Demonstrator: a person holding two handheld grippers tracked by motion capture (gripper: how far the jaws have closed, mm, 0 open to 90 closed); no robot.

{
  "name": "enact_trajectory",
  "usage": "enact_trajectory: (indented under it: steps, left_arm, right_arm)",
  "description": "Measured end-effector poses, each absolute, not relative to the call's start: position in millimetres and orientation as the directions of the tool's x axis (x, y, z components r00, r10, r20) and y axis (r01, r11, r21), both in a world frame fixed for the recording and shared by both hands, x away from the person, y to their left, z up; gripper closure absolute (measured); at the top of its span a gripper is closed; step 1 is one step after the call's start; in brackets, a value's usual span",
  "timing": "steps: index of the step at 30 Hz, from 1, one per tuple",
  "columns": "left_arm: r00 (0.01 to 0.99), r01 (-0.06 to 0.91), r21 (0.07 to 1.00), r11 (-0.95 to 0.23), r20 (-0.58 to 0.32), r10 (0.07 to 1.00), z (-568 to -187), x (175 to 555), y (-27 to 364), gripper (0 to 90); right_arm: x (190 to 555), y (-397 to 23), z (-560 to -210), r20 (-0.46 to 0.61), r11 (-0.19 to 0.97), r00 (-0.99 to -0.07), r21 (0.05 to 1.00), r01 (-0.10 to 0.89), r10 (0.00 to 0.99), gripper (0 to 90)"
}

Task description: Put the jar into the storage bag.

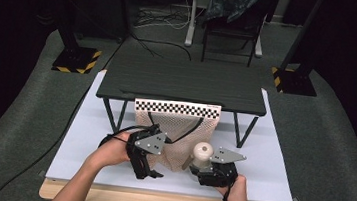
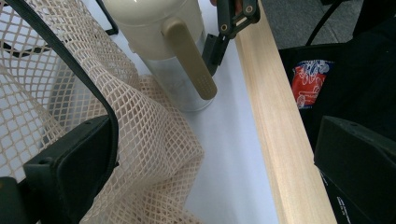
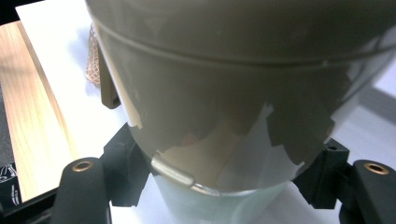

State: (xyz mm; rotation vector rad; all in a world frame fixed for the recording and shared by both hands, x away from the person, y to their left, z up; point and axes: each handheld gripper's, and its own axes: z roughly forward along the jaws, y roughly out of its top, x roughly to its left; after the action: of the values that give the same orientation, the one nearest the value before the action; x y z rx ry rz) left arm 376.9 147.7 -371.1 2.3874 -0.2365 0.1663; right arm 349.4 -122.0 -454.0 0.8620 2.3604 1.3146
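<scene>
The cream lidded jug (image 3: pixel 233 107) is seen clamped between the right gripper (image 3: pixel 224 186) jaws, while its side handle (image 2: pixel 189 58) and the mesh bag (image 2: pixel 154 154) caught by the spread left gripper (image 2: pixel 210 163) are shown in the left gripper view.

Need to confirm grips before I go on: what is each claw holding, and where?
Right claw clamps the beige bottle around its clear lower body. Left claw has the mesh bag edge by one jaw; a pinch cannot be told.

You see a beige mesh bag (image 1: pixel 176 130) with a black-and-white checkered band, a cream bottle (image 1: pixel 202 156), and a white mat (image 1: pixel 270 165).
</scene>
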Motion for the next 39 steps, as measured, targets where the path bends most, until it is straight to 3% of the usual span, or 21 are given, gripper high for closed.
enact_trajectory:
  steps: [39]
  left_arm:
    - [0.975,-0.216,0.656,-0.723,0.19,-0.12,-369.5,374.7,147.6,0.0]
  right_arm:
    - [341.6,-122.1,-420.5,0.02,0.378,-0.769,0.862,0.337,0.639,29.2]
